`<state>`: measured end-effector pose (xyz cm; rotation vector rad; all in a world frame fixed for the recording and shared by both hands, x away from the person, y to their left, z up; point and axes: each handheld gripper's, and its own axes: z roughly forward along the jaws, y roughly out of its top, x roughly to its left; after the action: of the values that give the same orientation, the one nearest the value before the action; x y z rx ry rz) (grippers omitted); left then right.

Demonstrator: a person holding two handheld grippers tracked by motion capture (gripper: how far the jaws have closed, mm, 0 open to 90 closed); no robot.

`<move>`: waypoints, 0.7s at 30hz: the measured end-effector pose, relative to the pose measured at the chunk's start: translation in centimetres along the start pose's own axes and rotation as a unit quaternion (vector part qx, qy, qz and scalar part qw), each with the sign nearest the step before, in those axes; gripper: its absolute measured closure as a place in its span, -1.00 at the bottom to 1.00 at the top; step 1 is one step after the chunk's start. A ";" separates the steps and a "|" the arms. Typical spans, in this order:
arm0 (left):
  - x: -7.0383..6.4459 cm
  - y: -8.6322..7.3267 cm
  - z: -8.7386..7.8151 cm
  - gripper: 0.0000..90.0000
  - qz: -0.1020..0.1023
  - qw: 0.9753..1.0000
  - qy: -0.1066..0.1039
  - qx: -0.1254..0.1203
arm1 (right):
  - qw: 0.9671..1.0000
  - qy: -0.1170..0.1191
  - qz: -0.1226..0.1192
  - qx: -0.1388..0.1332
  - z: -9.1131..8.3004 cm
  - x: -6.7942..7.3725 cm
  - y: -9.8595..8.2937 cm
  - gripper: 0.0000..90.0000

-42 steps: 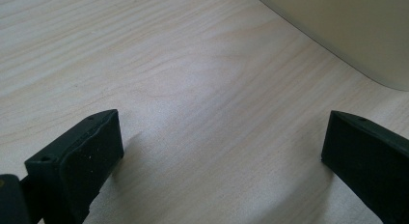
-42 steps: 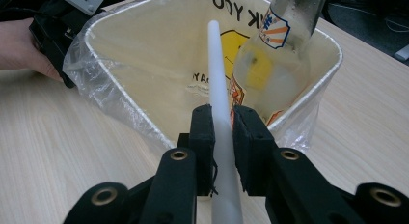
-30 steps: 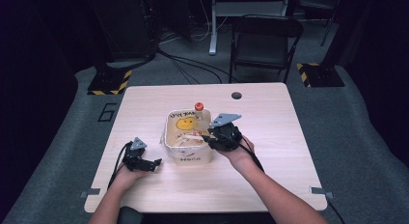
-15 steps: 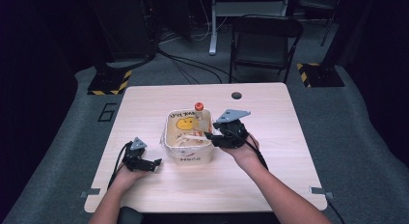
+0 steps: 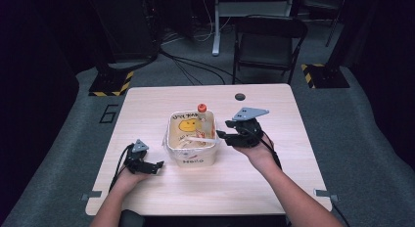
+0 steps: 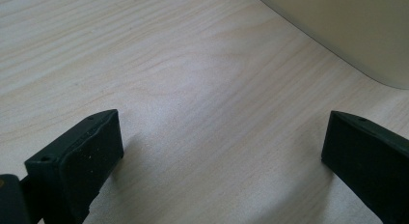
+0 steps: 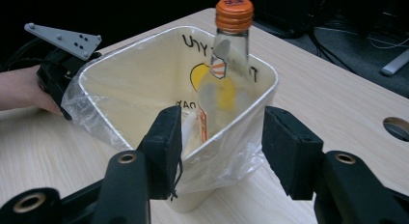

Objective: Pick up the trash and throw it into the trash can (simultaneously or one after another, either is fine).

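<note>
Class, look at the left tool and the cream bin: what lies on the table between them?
Nothing: in the left gripper view, bare wooden table runs from the open left tool to the bin; the high view agrees.

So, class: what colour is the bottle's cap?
Orange; the bottle's cap shows best in the right gripper view.

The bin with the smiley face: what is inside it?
The bin has a clear plastic liner and holds an upright clear bottle with an orange cap, plus a pale stick-like piece. Its walls hide the bottom, so anything else there is unclear.
</note>
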<state>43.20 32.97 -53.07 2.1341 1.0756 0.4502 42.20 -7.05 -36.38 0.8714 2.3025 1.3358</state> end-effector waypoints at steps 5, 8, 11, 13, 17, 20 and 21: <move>0.0 0.0 0.0 -0.98 0.004 1.000 0.000 0.001 | 1.000 -0.003 0.004 -0.006 -1.0 -0.7 -0.4 0.04; 0.0 0.0 0.0 -0.98 0.001 1.000 0.000 0.000 | 1.000 -0.009 0.000 -0.005 -1.6 -1.2 -0.8 0.04; 0.0 0.0 0.0 -0.98 0.000 1.000 0.000 0.000 | 1.000 -0.018 0.001 -0.007 -2.1 -1.6 -1.3 0.03; 0.0 0.0 0.0 -0.98 0.001 1.000 -0.001 0.000 | 1.000 -0.024 0.002 -0.007 -2.4 -1.9 -1.6 0.03; 0.0 0.0 0.0 -0.98 0.001 1.000 -0.001 0.000 | 0.999 -0.034 0.004 -0.009 -2.8 -2.3 -2.6 0.03; 0.0 0.0 0.0 -0.98 0.000 1.000 0.000 0.000 | 0.999 -0.042 0.007 -0.009 -2.9 -2.6 -3.5 0.03; 0.0 0.0 0.0 -0.98 0.003 1.000 0.000 0.001 | 0.999 -0.042 0.011 -0.010 -2.9 -2.7 -3.7 0.03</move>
<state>43.21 33.01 -53.05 2.1397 1.0701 0.4523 41.31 -12.09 -38.13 0.9315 2.2183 1.3040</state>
